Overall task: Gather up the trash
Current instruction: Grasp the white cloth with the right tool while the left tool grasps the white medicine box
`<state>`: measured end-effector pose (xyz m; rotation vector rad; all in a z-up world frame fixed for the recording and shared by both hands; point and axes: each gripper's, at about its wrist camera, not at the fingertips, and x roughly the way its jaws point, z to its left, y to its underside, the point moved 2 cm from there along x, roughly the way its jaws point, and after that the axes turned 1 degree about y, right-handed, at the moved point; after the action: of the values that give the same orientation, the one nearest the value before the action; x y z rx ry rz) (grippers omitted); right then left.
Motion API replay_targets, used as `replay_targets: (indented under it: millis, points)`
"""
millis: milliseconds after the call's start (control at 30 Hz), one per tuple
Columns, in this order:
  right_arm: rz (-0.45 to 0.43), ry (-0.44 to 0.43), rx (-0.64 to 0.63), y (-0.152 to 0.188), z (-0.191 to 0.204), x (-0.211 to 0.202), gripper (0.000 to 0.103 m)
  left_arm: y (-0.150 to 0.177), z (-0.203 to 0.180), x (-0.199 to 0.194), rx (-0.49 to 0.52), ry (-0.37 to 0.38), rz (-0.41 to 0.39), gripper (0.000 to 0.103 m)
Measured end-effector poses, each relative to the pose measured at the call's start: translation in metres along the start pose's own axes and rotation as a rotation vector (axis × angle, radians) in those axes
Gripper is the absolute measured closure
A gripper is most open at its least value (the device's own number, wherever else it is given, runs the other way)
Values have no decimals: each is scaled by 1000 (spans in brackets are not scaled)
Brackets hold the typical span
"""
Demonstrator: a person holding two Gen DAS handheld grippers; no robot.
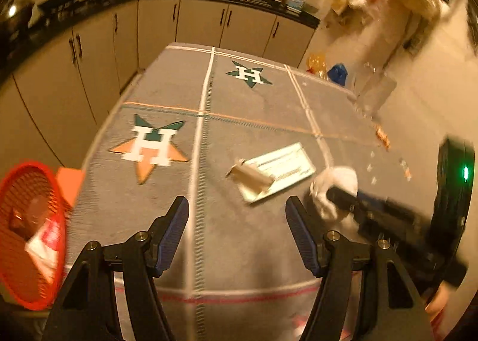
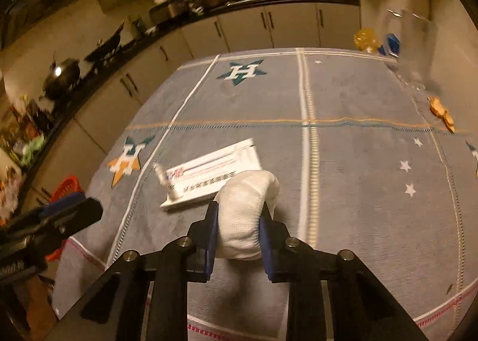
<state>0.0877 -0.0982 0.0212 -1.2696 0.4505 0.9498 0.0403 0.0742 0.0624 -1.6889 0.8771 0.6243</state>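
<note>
My right gripper [image 2: 239, 212] is shut on a white crumpled paper wad [image 2: 246, 215] and holds it just above the grey tablecloth [image 2: 358, 161]. The wad also shows in the left wrist view [image 1: 334, 182]. A flat white carton [image 2: 215, 173] with a small cardboard tube [image 2: 162, 178] on its left end lies just beyond it. My left gripper [image 1: 236, 212] is open and empty over the table, with the carton [image 1: 280, 167] and tube [image 1: 251, 178] ahead to the right. A red mesh basket [image 1: 30, 239] with trash inside stands off the table's left edge.
Orange scraps [image 2: 442, 112] lie near the table's right edge. A yellow wrapper [image 2: 366, 37] and a blue object [image 2: 391, 43] sit at the far right corner by a clear plastic bag [image 2: 415, 42]. Kitchen cabinets and a cluttered counter [image 2: 179, 12] run behind.
</note>
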Motion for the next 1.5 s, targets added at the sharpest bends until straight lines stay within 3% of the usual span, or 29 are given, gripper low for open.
replay_targets:
  millis: [100, 233, 567, 633, 700, 1133, 1500]
  points:
    - [-4, -25, 52, -2, -17, -1, 76, -10, -7, 13, -65, 27, 16, 42]
    - [-5, -41, 120, -3, -40, -2, 76, -17, -19, 38, -92, 24, 70, 67]
    - [-25, -54, 150, -6, -48, -13, 76, -17, -33, 74, -74, -80, 110, 68]
    - [-27, -53, 141, -4, -46, -14, 76, -16, -30, 78, -76, -86, 113, 80]
    - [-27, -49, 131, -3, -44, -13, 76, -15, -26, 82, -83, -76, 122, 86]
    - [-36, -21, 73, 0, -32, -9, 76, 7, -5, 52, -37, -61, 26, 101]
    - [-62, -32, 15, 4, -19, -11, 76, 31, 9, 8, 12, -132, -84, 101]
